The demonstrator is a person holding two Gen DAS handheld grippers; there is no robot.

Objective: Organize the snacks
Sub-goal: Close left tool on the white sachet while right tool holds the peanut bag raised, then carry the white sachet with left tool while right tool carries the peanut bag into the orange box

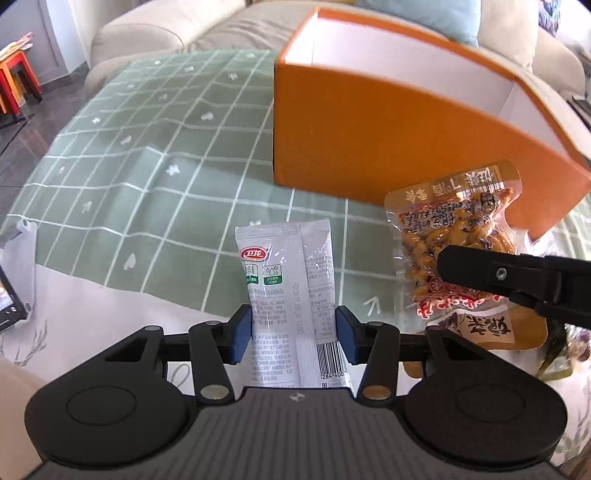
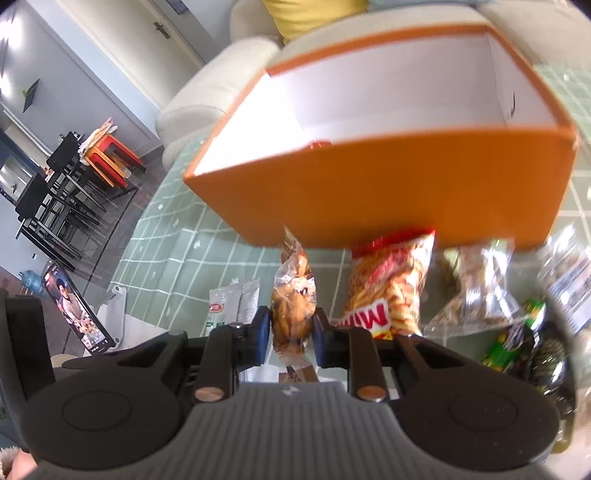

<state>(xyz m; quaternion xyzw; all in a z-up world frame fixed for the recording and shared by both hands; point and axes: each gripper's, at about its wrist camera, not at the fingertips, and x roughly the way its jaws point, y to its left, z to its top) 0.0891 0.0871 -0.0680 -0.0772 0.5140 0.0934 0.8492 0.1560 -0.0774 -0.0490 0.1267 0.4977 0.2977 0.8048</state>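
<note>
My left gripper (image 1: 294,328) is shut on a white snack packet (image 1: 288,295) with a red logo, its blue pads pressing on the packet's two long edges. The same white packet (image 2: 229,302) shows in the right wrist view. My right gripper (image 2: 291,332) is shut on a clear packet of brown snacks (image 2: 293,306). In the left wrist view that brown packet (image 1: 454,236) hangs from a black finger (image 1: 480,273) at the right. An open orange box (image 1: 369,147) with a white inside stands just beyond both packets; its front wall (image 2: 369,192) fills the right wrist view.
A green checked cloth (image 1: 147,166) covers the table. A red chip bag (image 2: 388,288), a clear nut bag (image 2: 476,291) and green packets (image 2: 517,332) lie to the right. A phone (image 2: 74,310) stands at the left. A sofa (image 1: 147,33) lies behind the box.
</note>
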